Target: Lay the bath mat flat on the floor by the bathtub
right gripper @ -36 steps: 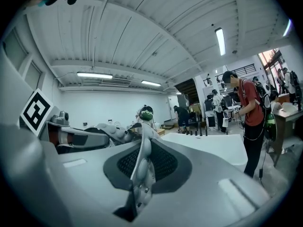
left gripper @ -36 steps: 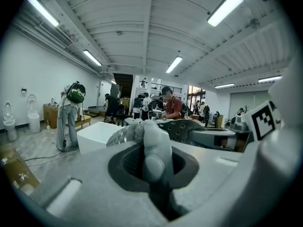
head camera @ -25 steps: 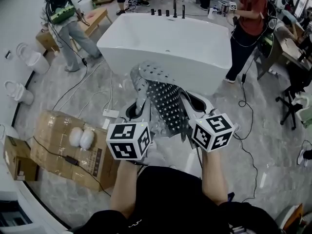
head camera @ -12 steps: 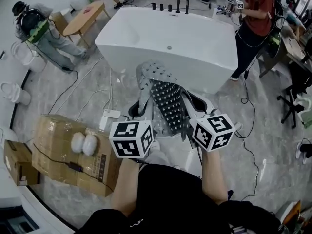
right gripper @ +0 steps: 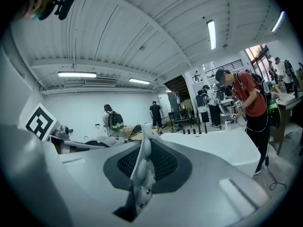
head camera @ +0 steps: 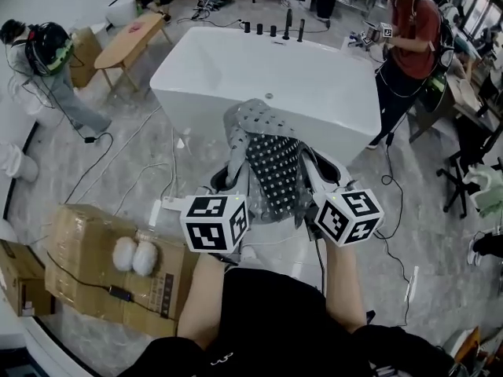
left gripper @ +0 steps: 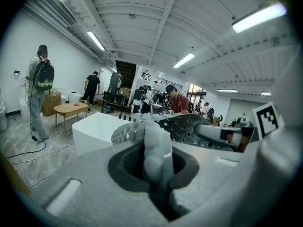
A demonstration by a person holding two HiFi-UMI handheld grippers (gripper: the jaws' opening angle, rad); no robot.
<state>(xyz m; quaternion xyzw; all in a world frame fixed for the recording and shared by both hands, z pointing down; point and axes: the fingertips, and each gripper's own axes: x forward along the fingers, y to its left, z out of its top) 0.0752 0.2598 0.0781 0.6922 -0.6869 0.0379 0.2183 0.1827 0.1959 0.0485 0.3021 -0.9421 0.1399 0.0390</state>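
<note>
The grey perforated bath mat (head camera: 271, 159) hangs folded in the air between my two grippers, just in front of the white bathtub (head camera: 259, 69). My left gripper (head camera: 230, 177) is shut on the mat's left edge, and the left gripper view shows a bunched grey fold (left gripper: 155, 148) pinched between the jaws. At the mat's right edge my right gripper (head camera: 316, 175) is shut too, with a thin strip of mat (right gripper: 141, 161) squeezed between its pads. Most of the floor under the mat is hidden by it.
Cardboard boxes (head camera: 102, 277) lie at the lower left, with cables and a power strip (head camera: 167, 207) on the floor beside them. A person in a red shirt (head camera: 407, 42) stands right of the tub. Another person (head camera: 43, 57) and a wooden table (head camera: 130, 38) are far left.
Both grippers have carried the mat forward, closer to the bathtub, which now sits larger and nearer in view. The grip on the mat is unchanged.
</note>
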